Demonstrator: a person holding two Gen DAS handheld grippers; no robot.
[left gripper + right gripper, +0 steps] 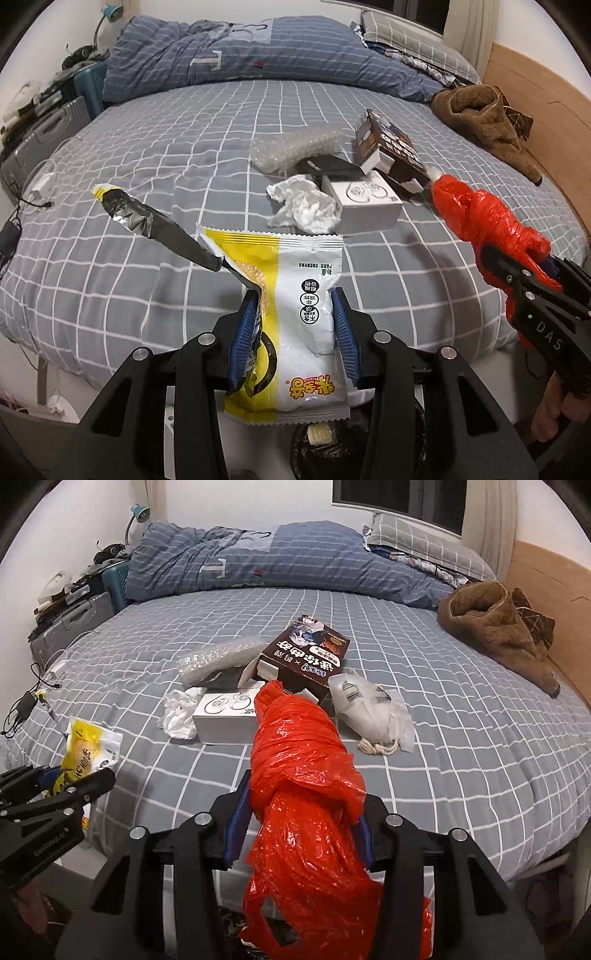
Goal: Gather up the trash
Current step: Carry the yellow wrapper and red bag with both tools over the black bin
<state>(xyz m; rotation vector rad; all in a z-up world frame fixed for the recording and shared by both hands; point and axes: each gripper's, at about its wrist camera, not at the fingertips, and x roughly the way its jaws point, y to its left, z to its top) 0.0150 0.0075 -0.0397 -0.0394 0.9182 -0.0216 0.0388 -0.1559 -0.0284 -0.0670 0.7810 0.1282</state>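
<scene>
1. Our left gripper (295, 332) was clenched on a torn snack packet (295, 314), glossy white and yellow plastic film with a silvery foil lining; its ripped strip (155, 225) jutted stiffly up and to the left of the blue ribbed pads (243, 332).
2. Our right gripper (299, 827) was clamped around a crumpled red plastic bag (295, 760), thin, shiny and twisted into a knotted rope that stuck out ahead of the fingers and hung loose below them.
3. Ahead of both tongs, on the grey checked bed sheet (147, 155), lay more trash in one cluster: a wadded white tissue (303, 203), a flat white carton (365, 206), a dark brown printed box (310, 657) with open flaps, and cloudy bubble wrap (291, 147).
4. Just right of the red bag sat a pale drawstring pouch (369, 709) with a rope cord.
</scene>
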